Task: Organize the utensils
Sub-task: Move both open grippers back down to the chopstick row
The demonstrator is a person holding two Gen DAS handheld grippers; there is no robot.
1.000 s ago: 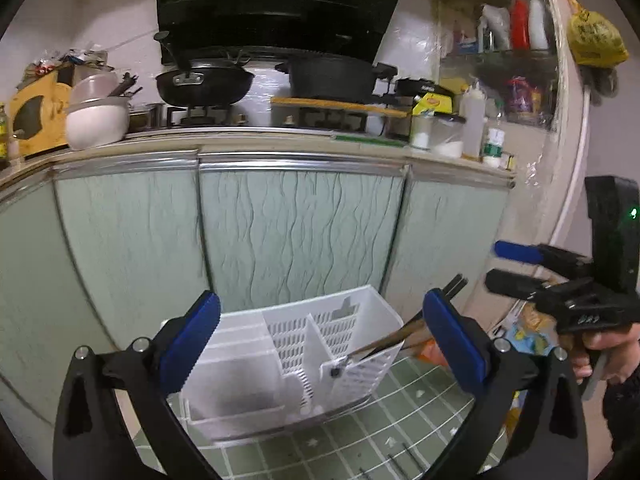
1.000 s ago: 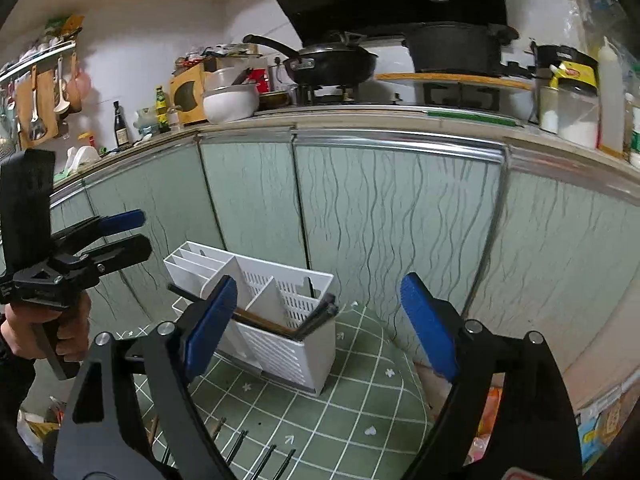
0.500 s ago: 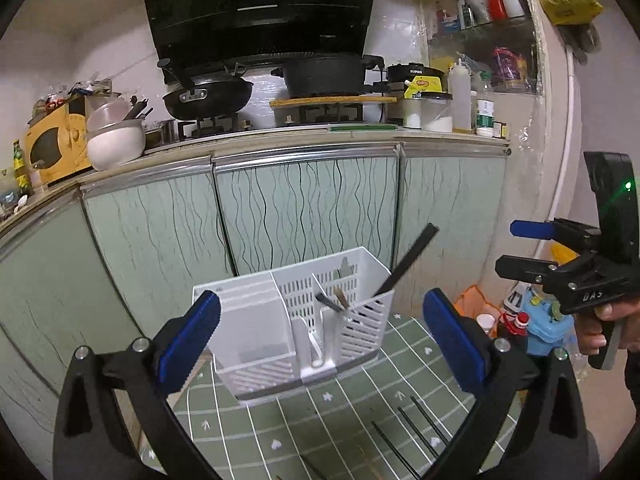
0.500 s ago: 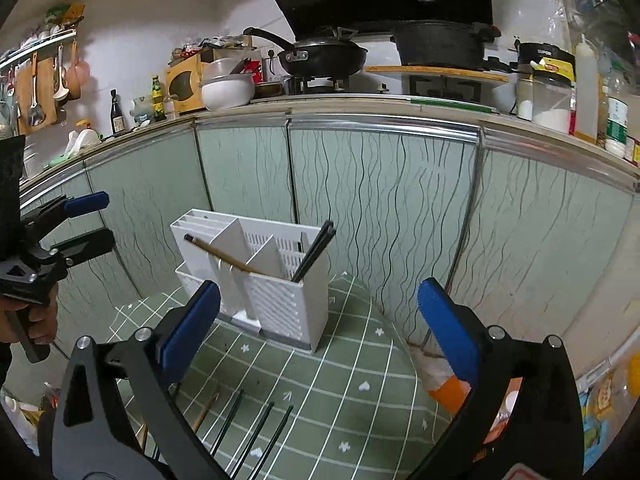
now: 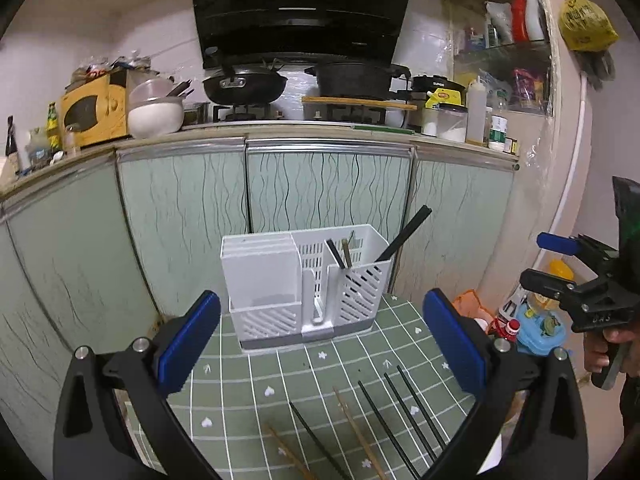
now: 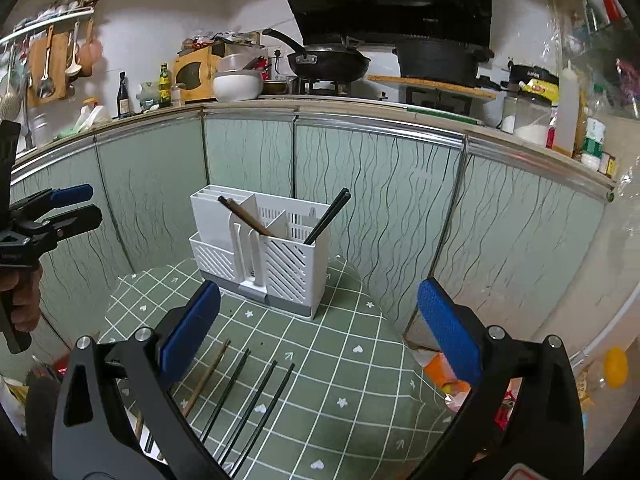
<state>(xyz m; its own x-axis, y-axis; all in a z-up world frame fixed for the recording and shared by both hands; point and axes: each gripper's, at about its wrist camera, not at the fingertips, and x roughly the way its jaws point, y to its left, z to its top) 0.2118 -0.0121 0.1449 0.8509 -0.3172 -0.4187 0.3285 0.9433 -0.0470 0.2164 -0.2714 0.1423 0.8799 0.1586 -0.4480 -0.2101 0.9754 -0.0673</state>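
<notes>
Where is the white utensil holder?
The white utensil holder stands upright on the green checked mat, in front of the green cabinet doors, mid-frame in both views.

The only legible print is "SUPOR" on the black cooker (image 5: 438, 82) at the right end of the counter (image 5: 320, 130); the bottle and jar labels beside it are too small to read.

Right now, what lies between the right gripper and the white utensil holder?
In the right wrist view, only bare green checked tablecloth separates the right gripper from the utensil holder.
</notes>
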